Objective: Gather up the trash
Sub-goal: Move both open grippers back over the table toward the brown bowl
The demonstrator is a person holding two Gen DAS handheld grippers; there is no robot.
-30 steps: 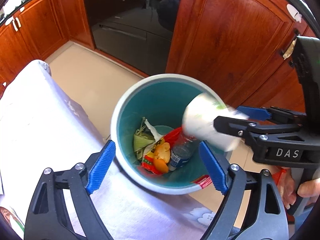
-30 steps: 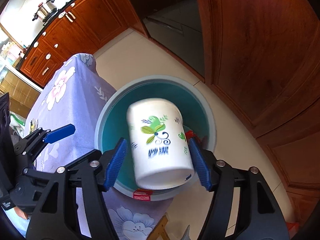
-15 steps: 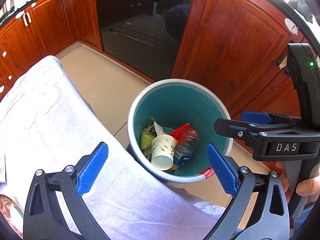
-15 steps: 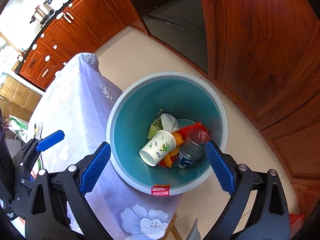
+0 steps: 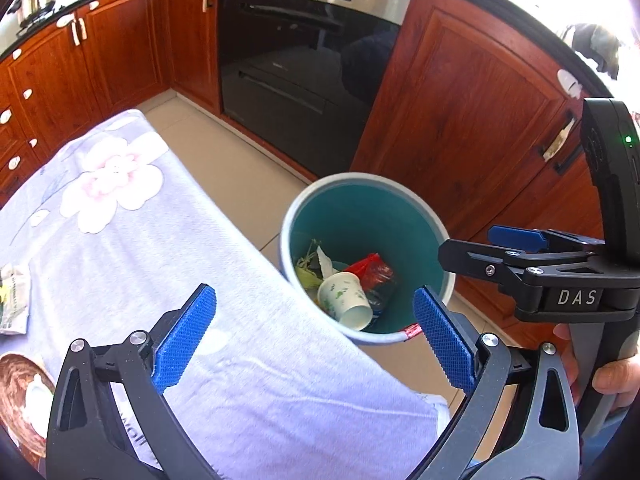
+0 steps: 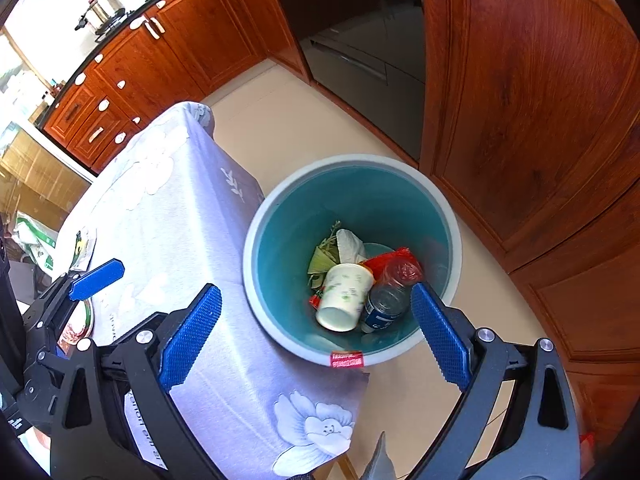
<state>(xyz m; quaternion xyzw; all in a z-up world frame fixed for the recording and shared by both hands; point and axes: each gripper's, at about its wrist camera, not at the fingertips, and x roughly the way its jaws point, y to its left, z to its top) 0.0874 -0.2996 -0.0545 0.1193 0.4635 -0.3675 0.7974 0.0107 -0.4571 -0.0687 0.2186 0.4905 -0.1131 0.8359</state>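
A teal bin with a grey rim (image 5: 362, 178) (image 6: 348, 162) stands on the floor beside the table. In it lies a white paper cup (image 5: 346, 300) (image 6: 344, 296) on its side, with a plastic bottle (image 6: 384, 306), a red wrapper (image 6: 394, 260), green leaves and white paper. My left gripper (image 5: 314, 338) is open and empty above the table edge. My right gripper (image 6: 316, 334) is open and empty above the bin; it also shows in the left wrist view (image 5: 520, 248) at the right.
The table wears a pale floral cloth (image 5: 132, 240) (image 6: 168, 200). A paper packet (image 5: 14, 296) and a brown plate (image 5: 20, 396) lie at its left edge. Wooden cabinets (image 5: 472, 120) and an oven (image 5: 308, 60) stand behind the bin.
The right gripper opened and let go of the paper cup, which fell into the bin. Both grippers have since risen and pulled back from the bin.
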